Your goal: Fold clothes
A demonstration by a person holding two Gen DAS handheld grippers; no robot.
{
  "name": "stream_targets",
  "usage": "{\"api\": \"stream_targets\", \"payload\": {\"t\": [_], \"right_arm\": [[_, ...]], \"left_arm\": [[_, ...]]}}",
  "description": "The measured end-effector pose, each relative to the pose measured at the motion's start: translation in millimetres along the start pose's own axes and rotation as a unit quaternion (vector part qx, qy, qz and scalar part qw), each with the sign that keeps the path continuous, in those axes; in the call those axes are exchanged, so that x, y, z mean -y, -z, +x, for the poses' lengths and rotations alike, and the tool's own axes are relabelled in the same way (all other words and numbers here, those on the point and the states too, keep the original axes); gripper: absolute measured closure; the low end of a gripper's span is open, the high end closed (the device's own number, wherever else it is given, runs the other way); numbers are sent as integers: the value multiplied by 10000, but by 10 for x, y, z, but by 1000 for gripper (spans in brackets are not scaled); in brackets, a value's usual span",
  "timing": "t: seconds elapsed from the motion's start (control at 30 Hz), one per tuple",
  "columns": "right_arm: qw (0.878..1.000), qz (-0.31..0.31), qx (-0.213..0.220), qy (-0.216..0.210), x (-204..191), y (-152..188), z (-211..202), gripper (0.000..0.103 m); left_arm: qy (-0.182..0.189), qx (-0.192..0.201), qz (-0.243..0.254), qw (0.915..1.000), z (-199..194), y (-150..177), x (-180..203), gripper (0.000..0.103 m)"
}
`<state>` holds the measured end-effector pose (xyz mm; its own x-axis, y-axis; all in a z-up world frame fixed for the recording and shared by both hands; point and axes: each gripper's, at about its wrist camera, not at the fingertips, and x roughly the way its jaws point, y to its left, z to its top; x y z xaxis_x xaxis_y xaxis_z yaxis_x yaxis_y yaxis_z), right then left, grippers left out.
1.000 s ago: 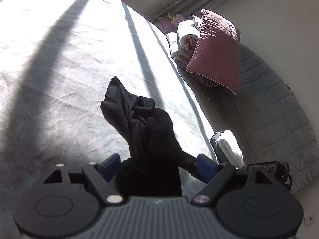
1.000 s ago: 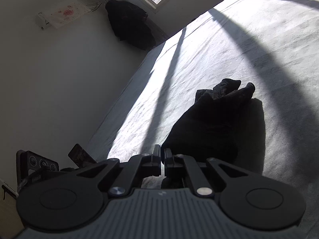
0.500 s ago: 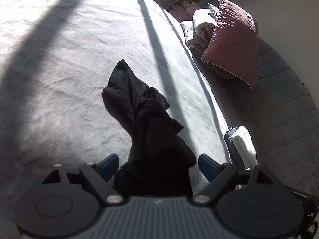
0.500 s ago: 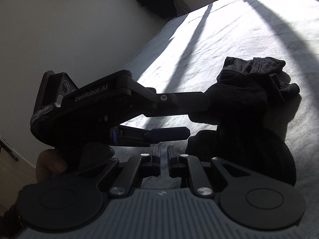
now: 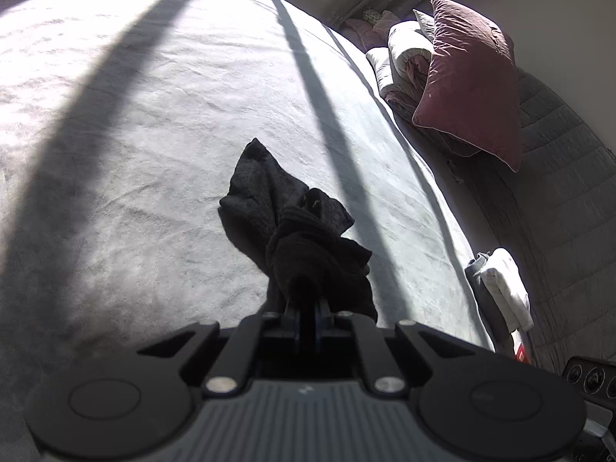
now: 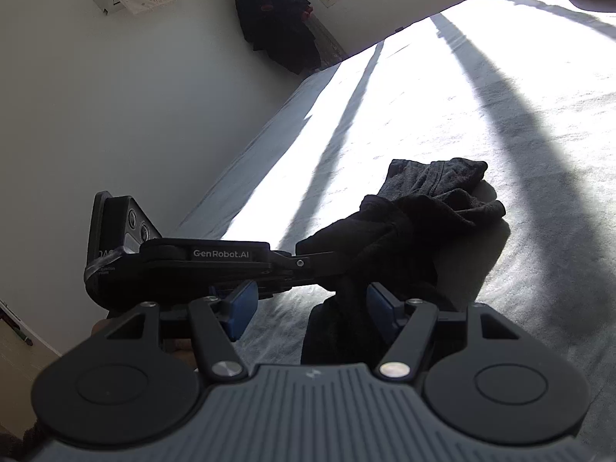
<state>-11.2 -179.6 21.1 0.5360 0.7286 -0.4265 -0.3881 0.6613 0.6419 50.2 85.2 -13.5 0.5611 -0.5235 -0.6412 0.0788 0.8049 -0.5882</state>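
Observation:
A crumpled black garment (image 5: 308, 238) lies bunched on the pale grey bed sheet (image 5: 134, 134), its near end lifted. My left gripper (image 5: 308, 304) is shut on that near end, cloth bulging just past the fingertips. In the right wrist view the left gripper (image 6: 335, 265) reaches in from the left and pinches the garment (image 6: 423, 208). My right gripper (image 6: 310, 306) is opening, its blue pads (image 6: 238, 308) wide apart. A fold of the garment hangs between them near the right pad, and the pads do not press on it.
A maroon pillow (image 5: 469, 77) and rolled bedding lean against the quilted grey headboard (image 5: 558, 192). A small stack of folded white and grey clothes (image 5: 500, 285) sits at the bed's right edge. A dark coat (image 6: 277, 27) hangs on the far wall beside the window.
The left gripper, open around the garment before, has shut on its near end. The right gripper, shut a second ago, has spread its pads, and the left gripper has come into its view.

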Motion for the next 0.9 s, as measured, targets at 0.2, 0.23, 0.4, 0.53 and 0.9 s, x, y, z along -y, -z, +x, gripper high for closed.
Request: {"api": "stream_targets", "payload": {"t": [0.2,0.23,0.4,0.53,0.9], "right_arm": [[9995,135,-106,283,61,-14,109,34],[9992,103,-143,359,55,-14,134,34],[9970,-13,-287,717,24,-38,255,33],[9946,-122,-368,959,-13,-99,401,31],[9829,-362,-279,1782,54,-471,1149,31]], "left_arm": [[-603,276,-190,9976,-197,-185,-345,97],[-657,309,-225,9971,-218,-208,-400,97],[-1011,518,-334,9930,-294,-285,-614,98],[-1118,703,-512,9899,-365,-318,-811,98],[-1430,1053,-1008,9789,-571,-357,-1364,99]]}}
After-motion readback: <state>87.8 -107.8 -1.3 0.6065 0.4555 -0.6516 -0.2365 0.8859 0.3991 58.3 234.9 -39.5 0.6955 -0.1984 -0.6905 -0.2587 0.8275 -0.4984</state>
